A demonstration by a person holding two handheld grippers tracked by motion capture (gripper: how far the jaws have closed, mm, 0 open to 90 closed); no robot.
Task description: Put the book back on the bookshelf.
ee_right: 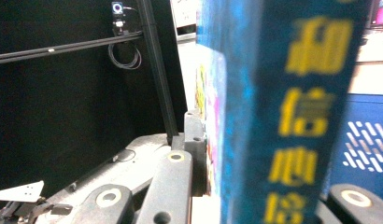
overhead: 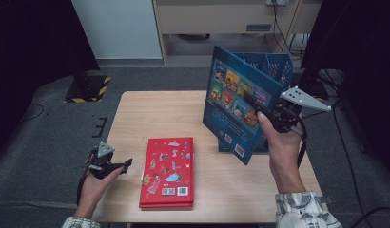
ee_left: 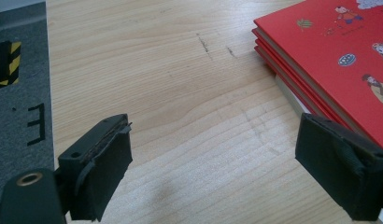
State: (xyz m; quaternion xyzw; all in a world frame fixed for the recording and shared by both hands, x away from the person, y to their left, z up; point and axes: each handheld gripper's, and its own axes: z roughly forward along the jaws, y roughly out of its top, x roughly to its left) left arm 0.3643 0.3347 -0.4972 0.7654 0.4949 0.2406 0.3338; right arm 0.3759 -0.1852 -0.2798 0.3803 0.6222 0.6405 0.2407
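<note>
A blue picture book (overhead: 236, 102) stands lifted and tilted above the right half of the wooden table (overhead: 155, 114), with my right gripper (overhead: 256, 107) shut on its right edge. In the right gripper view the book's blue spine with yellow characters (ee_right: 292, 116) fills the space between the jaws of that gripper (ee_right: 255, 196). A stack of red books (overhead: 168, 173) lies flat near the table's front. My left gripper (overhead: 128, 163) hovers low at the table's left edge, open and holding nothing. In the left gripper view its gripper (ee_left: 217, 172) has its pads spread wide over bare wood, beside the red books (ee_left: 339, 56).
A blue slotted basket (overhead: 276, 66) stands on the table's far right, behind the lifted book; its perforated wall (ee_right: 362, 135) is close by in the right gripper view. A black-and-yellow striped stand base (overhead: 88, 88) sits on the grey floor at the left.
</note>
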